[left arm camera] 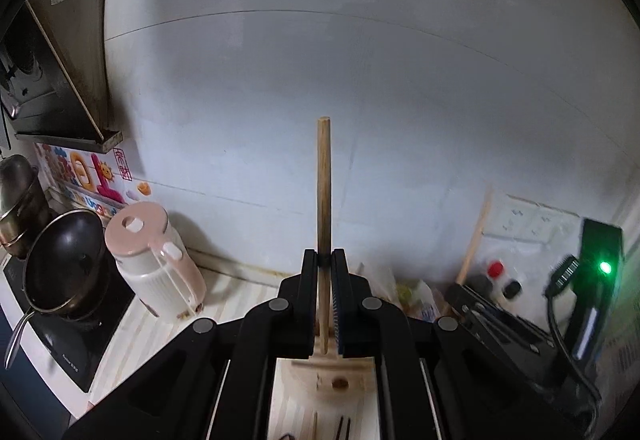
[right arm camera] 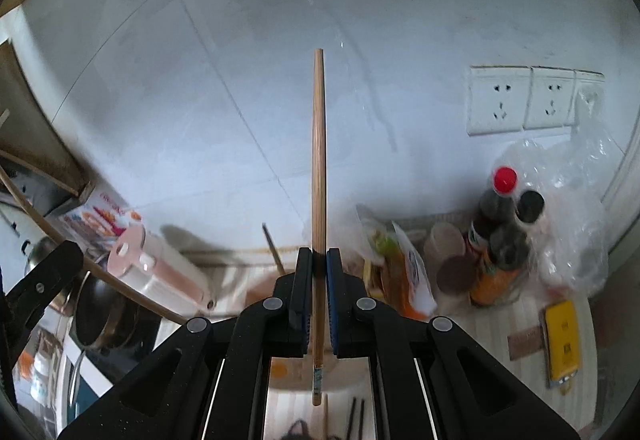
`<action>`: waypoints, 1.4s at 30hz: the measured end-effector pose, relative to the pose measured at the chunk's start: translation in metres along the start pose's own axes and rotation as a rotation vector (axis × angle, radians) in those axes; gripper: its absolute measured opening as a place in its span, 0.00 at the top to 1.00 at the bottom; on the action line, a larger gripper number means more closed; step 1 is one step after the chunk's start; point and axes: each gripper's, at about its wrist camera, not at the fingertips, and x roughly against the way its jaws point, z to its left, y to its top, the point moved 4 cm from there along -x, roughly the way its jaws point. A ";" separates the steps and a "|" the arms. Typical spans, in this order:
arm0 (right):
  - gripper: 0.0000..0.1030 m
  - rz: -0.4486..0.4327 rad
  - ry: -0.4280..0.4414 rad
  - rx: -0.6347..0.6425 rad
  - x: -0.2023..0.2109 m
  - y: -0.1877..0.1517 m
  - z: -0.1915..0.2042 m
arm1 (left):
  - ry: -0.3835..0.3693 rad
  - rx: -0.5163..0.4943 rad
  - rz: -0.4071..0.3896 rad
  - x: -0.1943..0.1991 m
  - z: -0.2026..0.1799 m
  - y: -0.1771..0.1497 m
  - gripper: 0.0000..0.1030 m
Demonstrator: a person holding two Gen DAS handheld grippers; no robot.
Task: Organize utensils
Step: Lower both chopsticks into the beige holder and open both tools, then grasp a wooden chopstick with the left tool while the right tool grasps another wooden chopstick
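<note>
My left gripper (left arm camera: 324,260) is shut on a wooden chopstick (left arm camera: 323,192) that stands upright in front of the white wall. Its lower end hangs over a pale wooden holder (left arm camera: 336,380) with a round hole. My right gripper (right arm camera: 319,260) is shut on a second wooden chopstick (right arm camera: 318,168), also upright, its lower tip just above the counter. Dark chopsticks (right arm camera: 357,420) and another wooden one lie on the counter below. The left gripper (right arm camera: 36,288) and its chopstick show at the left of the right wrist view.
A pink-lidded kettle (left arm camera: 152,260), a black wok (left arm camera: 64,260) on an induction hob and a steel pot stand at the left. Sauce bottles (right arm camera: 500,240), snack packets, plastic bags and a yellow box (right arm camera: 562,340) crowd the right. Wall sockets (right arm camera: 532,100) sit above.
</note>
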 end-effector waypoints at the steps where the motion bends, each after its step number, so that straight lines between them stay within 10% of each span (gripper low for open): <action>1: 0.93 -0.005 0.005 -0.015 -0.007 0.005 -0.001 | 0.004 0.012 0.005 -0.008 0.001 0.003 0.96; 24: 0.93 -0.159 0.115 -0.091 -0.076 0.017 -0.015 | -0.056 0.170 0.243 -0.111 0.025 -0.012 0.96; 33: 0.91 -0.042 0.120 0.070 -0.087 -0.008 0.002 | -0.102 0.103 0.324 -0.109 0.013 -0.019 0.91; 36: 0.61 -0.017 0.121 0.063 -0.075 -0.010 -0.008 | -0.064 0.056 0.294 -0.088 0.012 -0.017 0.67; 38: 0.57 -0.020 0.121 0.050 -0.059 -0.011 -0.016 | -0.055 0.049 0.257 -0.070 0.015 -0.015 0.29; 42: 0.49 -0.036 0.083 0.008 -0.020 -0.013 -0.038 | -0.025 0.042 0.208 -0.038 0.026 -0.022 0.16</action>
